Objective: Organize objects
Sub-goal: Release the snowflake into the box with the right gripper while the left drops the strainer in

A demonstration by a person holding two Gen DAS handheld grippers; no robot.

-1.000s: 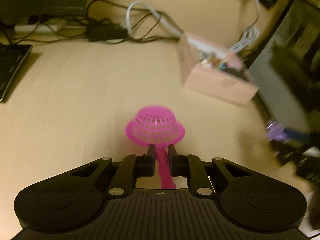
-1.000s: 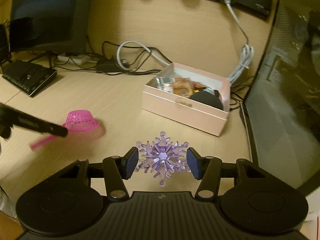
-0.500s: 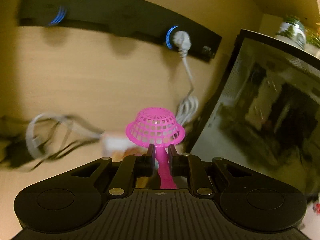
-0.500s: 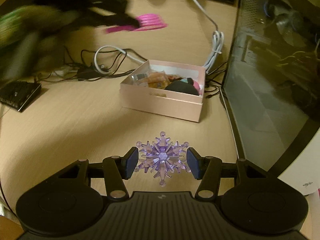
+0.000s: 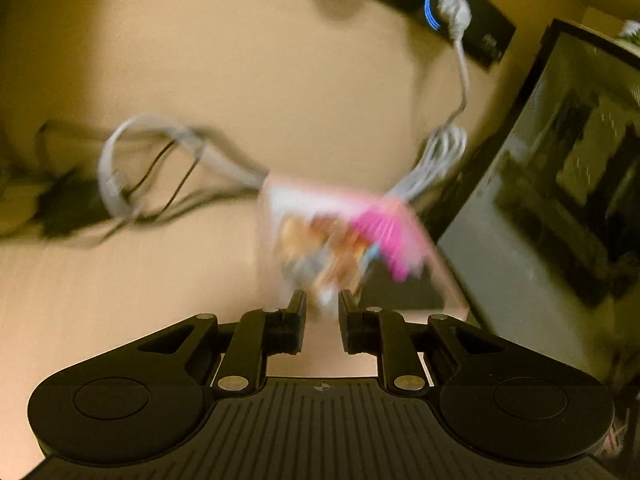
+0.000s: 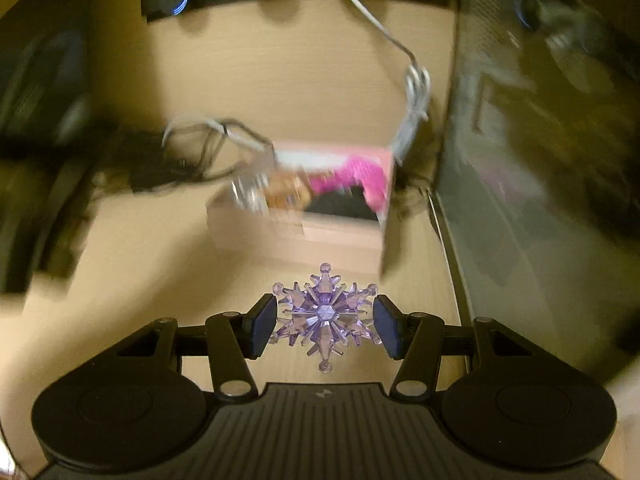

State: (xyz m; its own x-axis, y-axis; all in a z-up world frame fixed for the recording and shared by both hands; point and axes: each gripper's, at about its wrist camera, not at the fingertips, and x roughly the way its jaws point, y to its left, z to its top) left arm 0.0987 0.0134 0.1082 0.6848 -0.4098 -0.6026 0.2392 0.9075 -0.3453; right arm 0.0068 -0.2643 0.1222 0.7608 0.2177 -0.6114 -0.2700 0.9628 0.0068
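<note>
Pink strainer (image 5: 390, 236) lies in pink box (image 6: 296, 236) on tabletop (image 5: 120, 280), dropped for tidying; left tongs (image 5: 322, 312) narrowly apart, empty; right tongs (image 6: 325, 326) clamped on purple snowflake (image 6: 324, 316), facing box, likely next in

— How is the black plastic left gripper (image 5: 322, 312) built?
— Two round housings are seen behind the fingers, linked by arms with silver rivets; a ribbed plate lies between.
— And the black plastic right gripper (image 6: 325, 326)?
— The same, with dark blue pads (image 6: 262, 328).
</note>
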